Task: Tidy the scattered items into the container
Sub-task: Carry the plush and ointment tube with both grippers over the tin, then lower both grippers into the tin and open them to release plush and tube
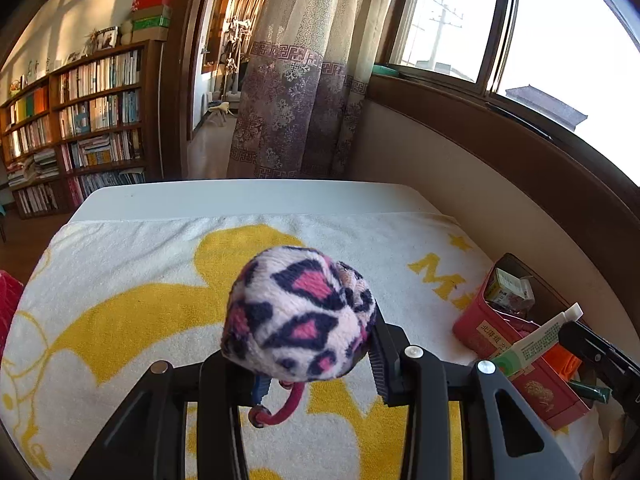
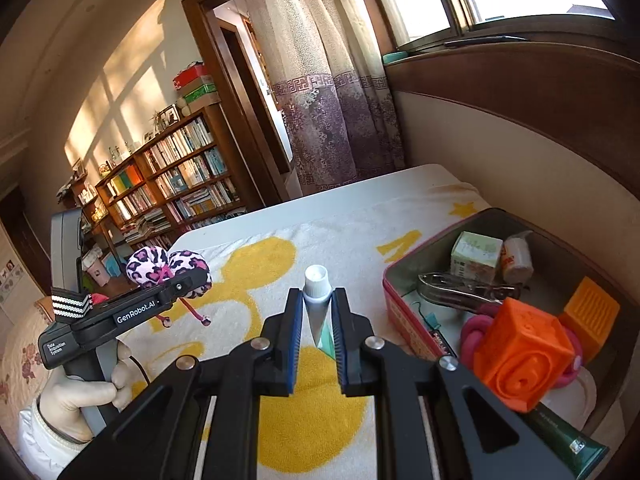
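Holding an orange cube [image 2: 524, 356], small box [image 2: 476, 254] and clippers [image 2: 464, 290], the tin [image 2: 404, 300].

Left gripper [image 2: 188, 280]: black body, grey handle, white "GenRobot.AI" lettering, striped reflective band at 9 o'clock. Right gripper [image 2: 316, 320]: black fingers, blue ribbed pads [image 2: 294, 340], silver screws. Gloved hand [image 2: 86, 396]: white glove, white sleeve.

pink leopard-print plush [image 1: 300, 314], orange cube [image 2: 524, 356]
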### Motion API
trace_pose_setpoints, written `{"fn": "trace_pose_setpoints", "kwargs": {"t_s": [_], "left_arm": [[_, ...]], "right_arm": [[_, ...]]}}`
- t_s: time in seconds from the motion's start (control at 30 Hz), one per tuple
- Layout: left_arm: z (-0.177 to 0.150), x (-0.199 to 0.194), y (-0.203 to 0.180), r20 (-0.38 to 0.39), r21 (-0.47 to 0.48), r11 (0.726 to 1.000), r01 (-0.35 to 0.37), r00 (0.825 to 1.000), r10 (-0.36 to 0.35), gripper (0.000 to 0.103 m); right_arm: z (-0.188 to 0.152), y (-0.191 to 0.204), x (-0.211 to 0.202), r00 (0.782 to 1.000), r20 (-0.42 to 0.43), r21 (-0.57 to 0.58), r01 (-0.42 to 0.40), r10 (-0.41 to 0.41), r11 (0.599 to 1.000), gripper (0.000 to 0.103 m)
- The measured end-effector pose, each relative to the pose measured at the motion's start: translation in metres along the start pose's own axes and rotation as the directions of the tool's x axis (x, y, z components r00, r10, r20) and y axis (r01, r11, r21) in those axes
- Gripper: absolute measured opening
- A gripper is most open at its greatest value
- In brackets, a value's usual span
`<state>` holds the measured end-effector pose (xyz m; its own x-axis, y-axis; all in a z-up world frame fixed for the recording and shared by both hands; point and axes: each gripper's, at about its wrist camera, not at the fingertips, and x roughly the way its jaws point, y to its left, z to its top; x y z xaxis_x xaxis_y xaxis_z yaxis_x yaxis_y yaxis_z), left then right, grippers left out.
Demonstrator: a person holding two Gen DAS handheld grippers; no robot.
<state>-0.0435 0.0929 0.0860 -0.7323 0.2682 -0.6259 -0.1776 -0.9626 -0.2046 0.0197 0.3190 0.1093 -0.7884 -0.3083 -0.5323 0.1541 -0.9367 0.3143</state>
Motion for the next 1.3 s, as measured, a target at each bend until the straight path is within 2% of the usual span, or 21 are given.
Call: {"fn": "trace_pose_setpoints", "kwargs": {"t_s": [0.17,0.53,0.73,1.0,1.3], "left_arm": [[-0.007,0.005,-0.005,-0.011,0.002,1.0,0.015,1.0,-0.015,0.04],[-0.012,0.004,-0.011,-0.01,0.023,1.0,0.022,1.0,-0.021,0.04],[-0.013,0.002,-0.025,-0.018,0.049,0.998,0.041,0.999,-0.04,0.04],[-0.011,-0.002,-0.076,-0.038,0.146,0.983,0.115,0.993,-0.11,0.04],[-0.005,0.006,-0.169,-0.073,0.289,0.922,0.259,0.966,-0.248,0.04]], "right_arm": [[-0.004,-0.016,-0.004,1.0,0.011,0.061,0.021,-0.022,0.998,0.016],[-0.01,-0.014,0.0,0.999,0.013,0.044,0.03,-0.031,0.999,0.016],[-0.007,-0.026,-0.019,0.997,0.049,0.058,0.055,-0.058,0.997,0.016],[-0.003,-0.057,-0.058,0.987,0.102,0.109,0.112,-0.124,0.988,0.016],[0.002,-0.099,-0.094,0.969,0.149,0.183,0.17,-0.198,0.968,0.016]]}}
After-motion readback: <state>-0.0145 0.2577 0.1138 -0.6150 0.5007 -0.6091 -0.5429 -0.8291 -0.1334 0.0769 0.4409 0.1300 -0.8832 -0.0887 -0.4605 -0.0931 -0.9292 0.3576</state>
